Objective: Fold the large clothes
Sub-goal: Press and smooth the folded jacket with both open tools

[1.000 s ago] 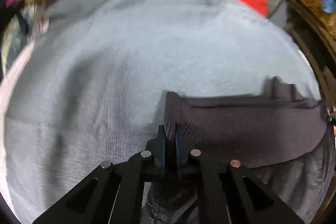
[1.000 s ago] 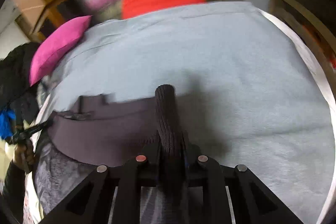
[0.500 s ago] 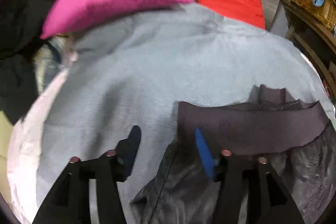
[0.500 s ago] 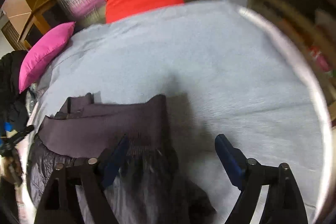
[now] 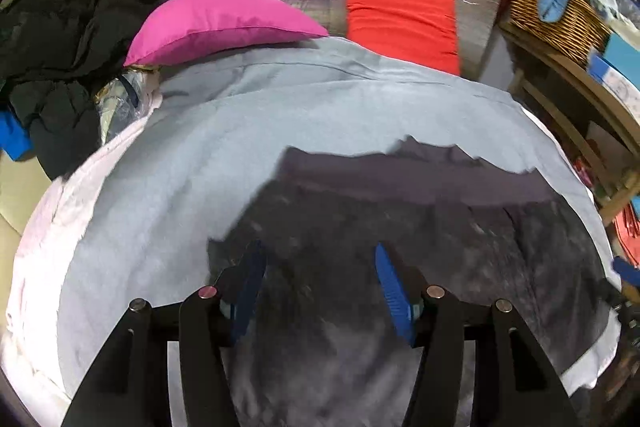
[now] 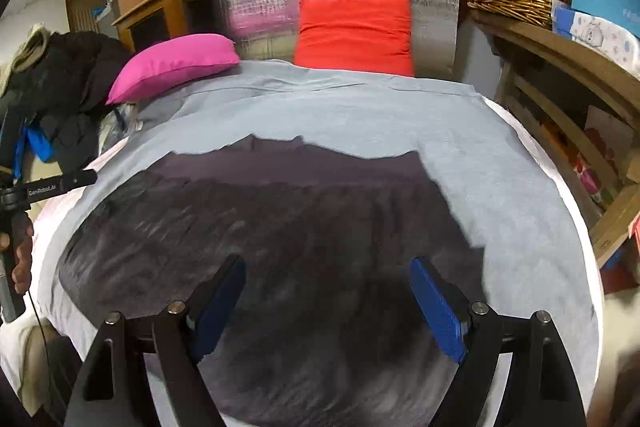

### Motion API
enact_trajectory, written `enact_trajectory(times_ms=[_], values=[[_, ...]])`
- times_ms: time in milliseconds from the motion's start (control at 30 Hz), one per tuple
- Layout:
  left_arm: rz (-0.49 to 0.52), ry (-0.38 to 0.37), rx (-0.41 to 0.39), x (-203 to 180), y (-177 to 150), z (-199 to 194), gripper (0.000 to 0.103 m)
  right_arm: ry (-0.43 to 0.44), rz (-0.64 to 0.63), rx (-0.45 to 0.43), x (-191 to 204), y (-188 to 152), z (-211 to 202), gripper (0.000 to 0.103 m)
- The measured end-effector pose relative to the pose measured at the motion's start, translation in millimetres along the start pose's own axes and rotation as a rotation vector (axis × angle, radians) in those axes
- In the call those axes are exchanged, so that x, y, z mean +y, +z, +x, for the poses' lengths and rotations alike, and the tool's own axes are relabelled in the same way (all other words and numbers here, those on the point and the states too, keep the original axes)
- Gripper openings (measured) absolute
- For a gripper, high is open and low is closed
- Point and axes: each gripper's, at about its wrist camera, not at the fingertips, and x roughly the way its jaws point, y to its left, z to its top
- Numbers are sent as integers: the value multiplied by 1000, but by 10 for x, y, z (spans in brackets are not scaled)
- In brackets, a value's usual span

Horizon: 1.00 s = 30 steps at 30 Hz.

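Fabric of the dark garment (image 5: 400, 227) is seen from the left wrist spread on the grey sheet (image 5: 280, 107), its far band laid flat; one fold is judged done, more remaining. The left gripper (image 5: 318, 277) is held wide and empty, whereas a second ago the garment's corner was pinched.

From the right wrist, the garment (image 6: 280, 227) is shown lying centrally, and the right gripper (image 6: 326, 301) is likewise opened wide, its earlier hold released.

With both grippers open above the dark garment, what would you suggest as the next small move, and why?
Probably lower the left gripper and right gripper to pinch the dark garment at its side edges for the next fold: both are open and empty, and the garment lies spread flat on the grey sheet.
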Motion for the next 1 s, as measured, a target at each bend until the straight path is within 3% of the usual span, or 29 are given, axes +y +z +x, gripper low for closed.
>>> enact_trajectory(times_ms=[433, 500, 567, 700, 800, 1000], values=[[-21, -10, 22, -420, -498, 108, 58, -40, -5, -11, 295, -282, 127, 87], [15, 32, 57, -480, -598, 262, 58, -103, -15, 18, 235, -342, 260, 86], [1, 51, 82, -440, -686, 406, 60, -113, 27, 62, 92, -427, 381, 85], [46, 71, 48, -420, -806, 501, 61, -171, 98, 47, -252, -556, 351, 85], [57, 80, 26, -430, -852, 521, 62, -131, 188, 56, -524, -639, 358, 84], [60, 95, 35, -447, -816, 392, 62, -141, 198, 65, -528, -600, 337, 84]])
